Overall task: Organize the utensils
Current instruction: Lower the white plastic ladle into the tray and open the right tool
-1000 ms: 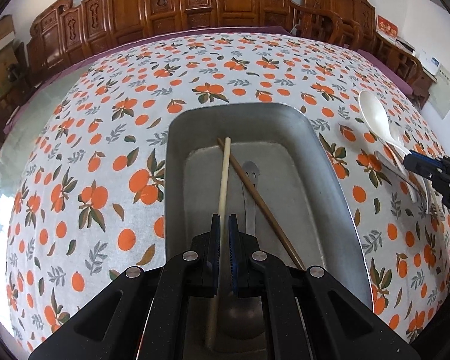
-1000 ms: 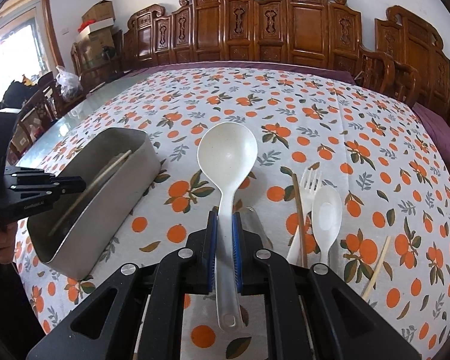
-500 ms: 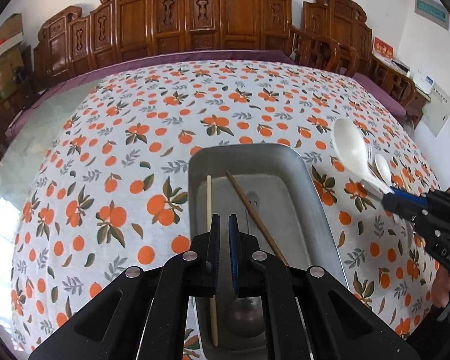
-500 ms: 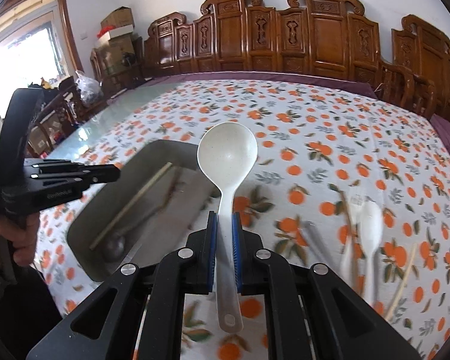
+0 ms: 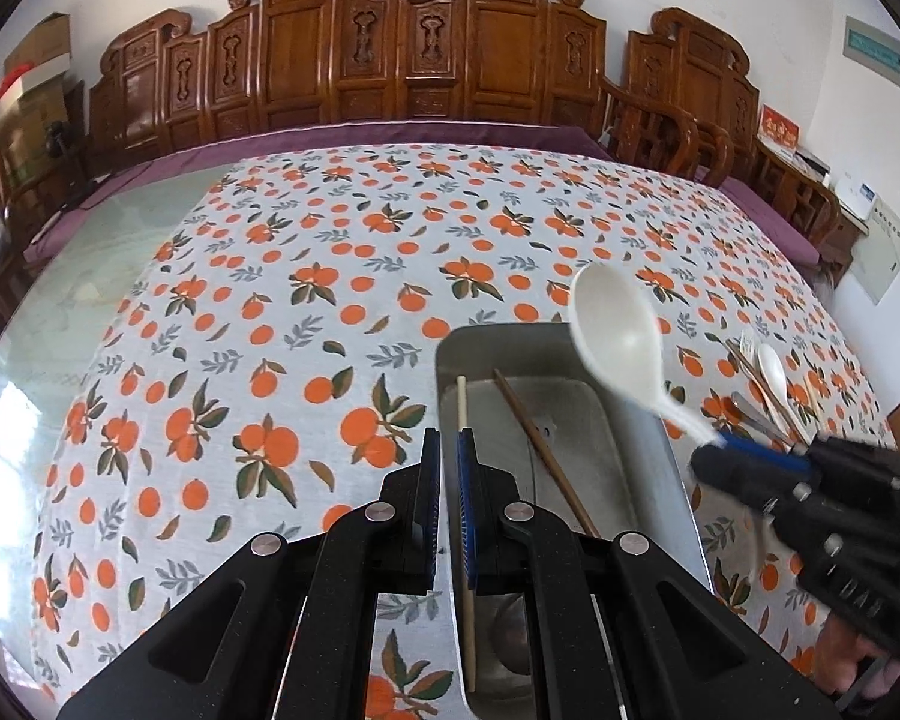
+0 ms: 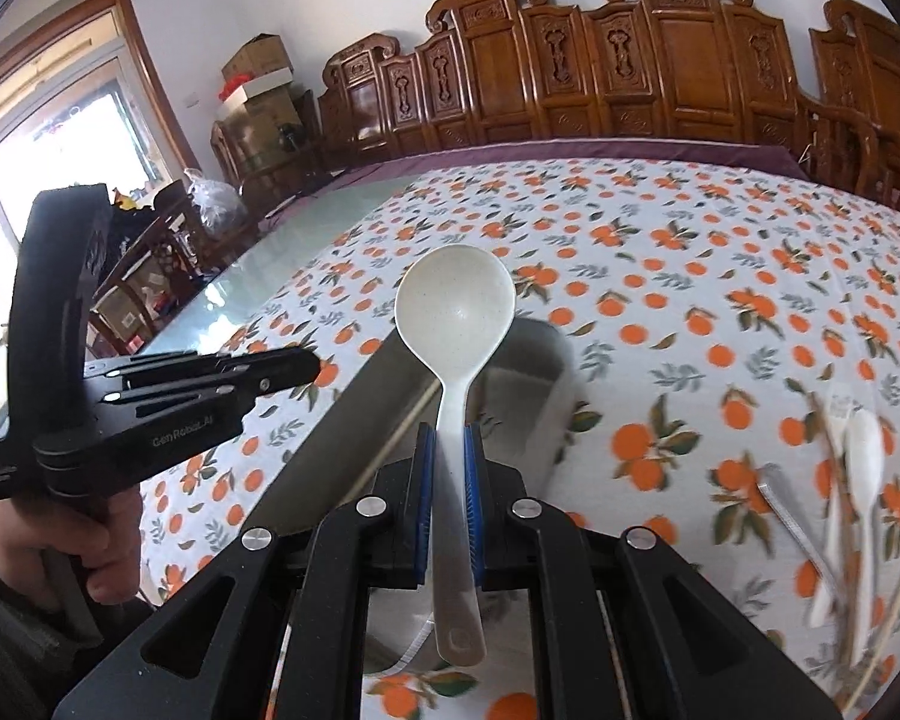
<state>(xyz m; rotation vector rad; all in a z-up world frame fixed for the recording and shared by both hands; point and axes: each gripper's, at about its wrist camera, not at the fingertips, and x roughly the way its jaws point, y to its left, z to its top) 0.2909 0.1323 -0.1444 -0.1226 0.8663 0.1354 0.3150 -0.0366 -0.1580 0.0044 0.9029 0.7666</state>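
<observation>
A: Where's the white ladle (image 6: pixel 453 312) now?

B: In the right claw (image 6: pixel 448 468), pads clamped on its handle, bowl up and forward. A second ago it hung over bare cloth, well to the side of the metal tray (image 5: pixel 672 468); now the bowl sits above the tray's far end. Seen from the left wrist, the ladle (image 5: pixel 618 336) overlaps the tray's right rim.

A: So the carry is nearly over?

B: I'd judge so. What's left is lowering it in beside the pale chopstick (image 5: pixel 463 450) and the dark chopstick (image 5: pixel 534 438) already lying there, then letting go.

A: And the left claw (image 5: pixel 445 498)?

B: Pads all but together, nothing between them. It has pulled up and away from the tray, which leaves room for the ladle.

A: Anything you can't make out?

B: The near end of the tray is hidden under the left claw's body; something rounded and metallic lies there, a spoon bowl perhaps, I can't say. The utensils left on the bench (image 6: pixel 690 252), a small white spoon (image 6: pixel 864 450) among them, are smeared by motion blur in the right view, so I can't count them. The ladle's height above the tray isn't clear either.
</observation>
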